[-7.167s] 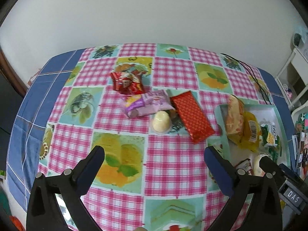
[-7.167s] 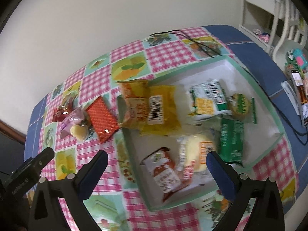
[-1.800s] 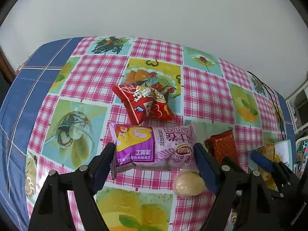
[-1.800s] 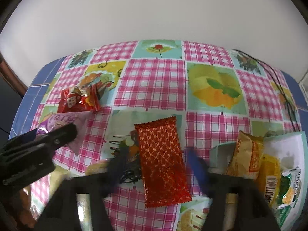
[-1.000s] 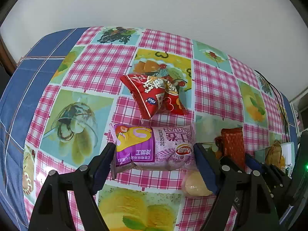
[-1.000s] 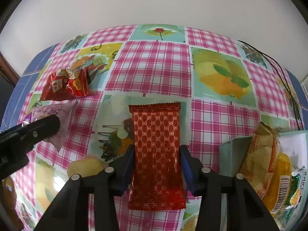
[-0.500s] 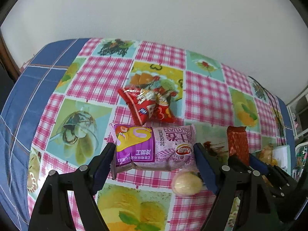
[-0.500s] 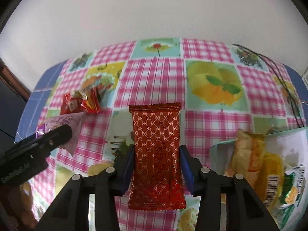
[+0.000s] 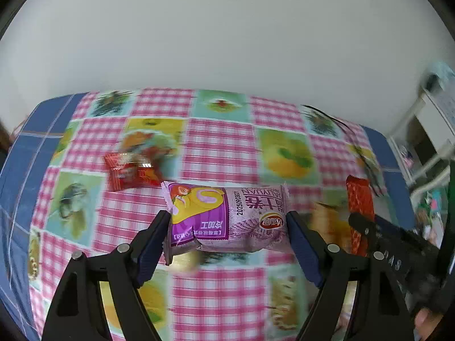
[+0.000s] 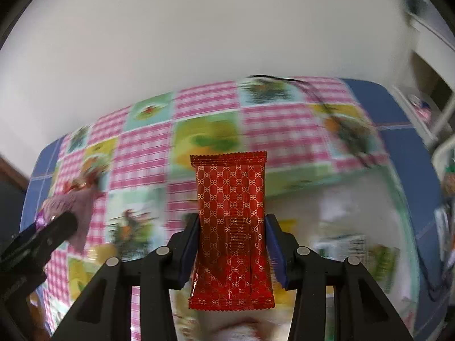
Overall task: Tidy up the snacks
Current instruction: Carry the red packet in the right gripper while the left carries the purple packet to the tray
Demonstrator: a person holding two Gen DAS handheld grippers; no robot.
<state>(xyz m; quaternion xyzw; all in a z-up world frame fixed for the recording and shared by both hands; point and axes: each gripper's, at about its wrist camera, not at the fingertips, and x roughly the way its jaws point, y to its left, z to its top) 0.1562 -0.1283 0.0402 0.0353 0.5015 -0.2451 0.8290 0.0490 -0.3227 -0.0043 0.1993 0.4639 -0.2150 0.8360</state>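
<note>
Cloth: checked tablecloth (image 9: 219, 147) in pink, with fruit panels and a blue border, covers the table; both views are blurred.
Red pack: small red snack pack (image 9: 129, 172) lies on the cloth at left, behind and left of the purple one, apart from both grippers.
Purple pack: purple snack pack (image 9: 227, 218) sits crosswise between the left fingers, lifted clear of the cloth, its printed face to the camera.
Left gripper: left gripper (image 9: 227, 227) points steeply down; its blue pads (image 9: 301, 244) press on the two short ends of the purple pack, so the fingers are spread wide but clamped on it. In the right wrist view it shows at the left edge (image 10: 42, 238) with the pack's pale purple end beside it.
Red bar: long red bar (image 10: 231, 227) with a gold lattice print stands upright in the right fingers, top edge away from the camera, lower end hanging below the pads. In the left wrist view it shows edge-on at right (image 9: 359, 207).
Right gripper: right gripper (image 10: 231, 247) has its fingers close together, clamped on the bar's long sides.
Tray: white tray (image 10: 312, 182) with a green rim lies under and right of the bar; packets inside it are too blurred to name, one possibly green and white.
Cable: black cable (image 9: 335, 119) runs over the cloth's far right corner.
</note>
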